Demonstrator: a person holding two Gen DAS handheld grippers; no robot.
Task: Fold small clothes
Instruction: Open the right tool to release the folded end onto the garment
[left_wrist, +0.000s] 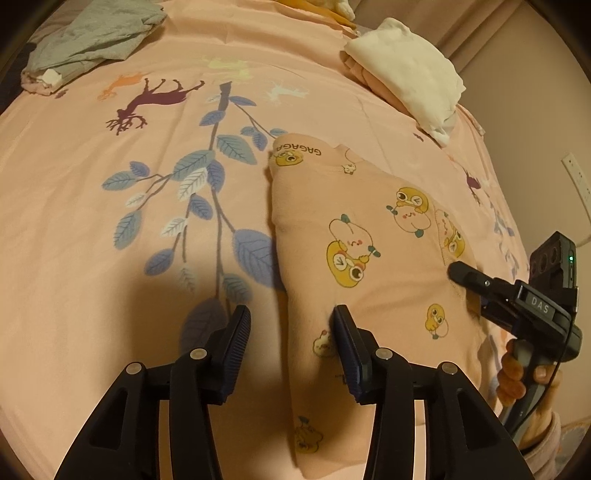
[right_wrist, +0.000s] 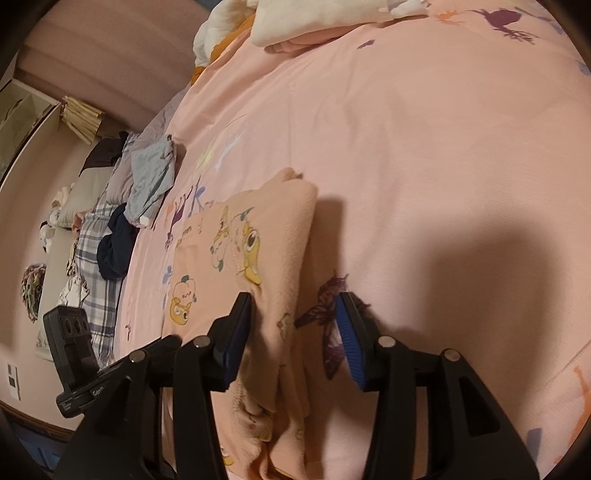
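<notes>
Pink cartoon-print garment (left_wrist: 369, 240) laid part-folded on the bed (left_wrist: 110, 258), both tools spread apart over its side edges.

L to R: left tool (left_wrist: 291, 328) is held wide apart, nothing clamped; garment's left folded edge sits between its fingers, right finger touching the cloth. Right tool (right_wrist: 295, 317) likewise held apart, empty, straddling the garment's right edge; left finger on the fabric, right finger over bare sheet w/ a butterfly print (right_wrist: 325, 314). Risk, as judged: if closed here, the sheet could be pinched along w/ the garment and dragged up; only the top layer might be caught, so the fold would slip or skew. Grey clothes (left_wrist: 92, 33) and a white folded stack (left_wrist: 410, 70) lie well apart at the far side.
</notes>
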